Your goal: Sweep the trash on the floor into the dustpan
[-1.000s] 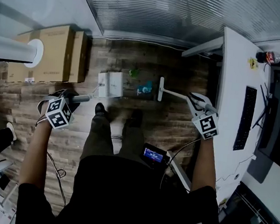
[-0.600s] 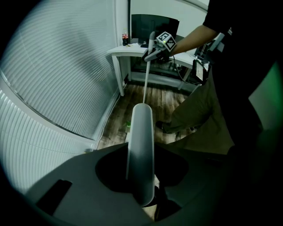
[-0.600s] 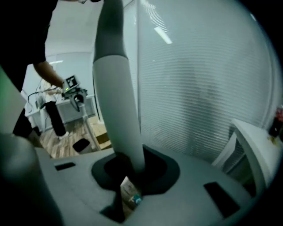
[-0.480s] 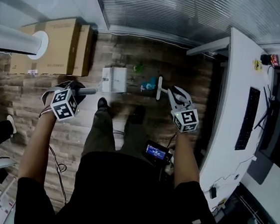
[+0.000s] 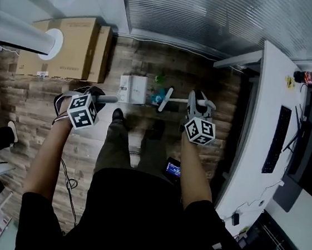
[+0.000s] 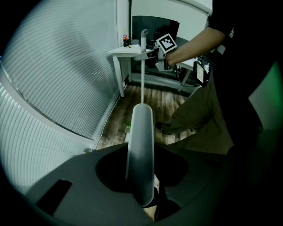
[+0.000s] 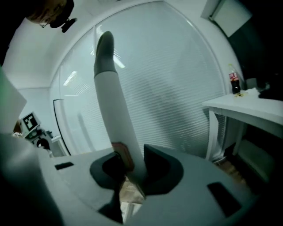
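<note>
The dustpan (image 5: 133, 89) lies on the wooden floor (image 5: 35, 108) just beyond the person's shoes. Its handle (image 6: 141, 150) points toward the left gripper (image 5: 94, 95), whose jaws are clamped on it. The right gripper (image 5: 199, 101) has its jaws closed on the shaft of the broom (image 5: 165, 100), which stands nearly upright with its head down, right of the dustpan. Blue trash (image 5: 156, 100) lies between them, and green trash (image 5: 160, 78) lies farther off. A white tabletop (image 5: 261, 133) stands at the right and cardboard boxes (image 5: 69, 50) at the left.

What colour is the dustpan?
The dustpan is white, best seen in the head view.
</note>
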Demonstrator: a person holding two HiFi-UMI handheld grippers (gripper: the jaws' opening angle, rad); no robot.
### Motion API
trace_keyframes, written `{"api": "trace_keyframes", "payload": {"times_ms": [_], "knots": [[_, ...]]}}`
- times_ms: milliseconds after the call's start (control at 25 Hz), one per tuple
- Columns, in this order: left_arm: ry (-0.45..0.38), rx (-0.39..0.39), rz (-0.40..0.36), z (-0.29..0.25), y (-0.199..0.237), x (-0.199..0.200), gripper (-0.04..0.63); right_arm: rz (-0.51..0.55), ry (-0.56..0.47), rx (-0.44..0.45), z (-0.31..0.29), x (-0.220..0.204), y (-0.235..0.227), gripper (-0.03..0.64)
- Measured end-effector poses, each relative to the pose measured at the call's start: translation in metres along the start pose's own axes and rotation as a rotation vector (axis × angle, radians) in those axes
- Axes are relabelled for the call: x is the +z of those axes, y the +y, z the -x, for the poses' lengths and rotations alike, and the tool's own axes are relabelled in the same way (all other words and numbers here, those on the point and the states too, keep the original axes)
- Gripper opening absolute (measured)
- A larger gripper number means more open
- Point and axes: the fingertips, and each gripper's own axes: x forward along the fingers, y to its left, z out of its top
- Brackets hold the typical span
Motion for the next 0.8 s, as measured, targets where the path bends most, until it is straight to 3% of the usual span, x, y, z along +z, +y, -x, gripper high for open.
{"api": "trace_keyframes", "payload": {"times_ms": [120,240,680,800], "knots": [[-0.005,0.0,0.003,0.0,0.0,0.0,0.081,-0.079,-0.029,-0.04,-0.006,0.003,0.003,0.091],[-0.007,0.0,0.002,0.001,0.0,-0.002,0.081,-0.11,-0.037,-0.022,-0.013,0.003,0.017,0.096],[-0.013,-0.002,0.005,0.001,-0.007,-0.003,0.081,-0.191,-0.092,0.184,-0.015,0.006,0.078,0.103],[-0.008,-0.001,0.008,0.0,-0.009,-0.002,0.081,-0.166,-0.113,0.226,-0.01,0.018,0.079,0.082]]}}
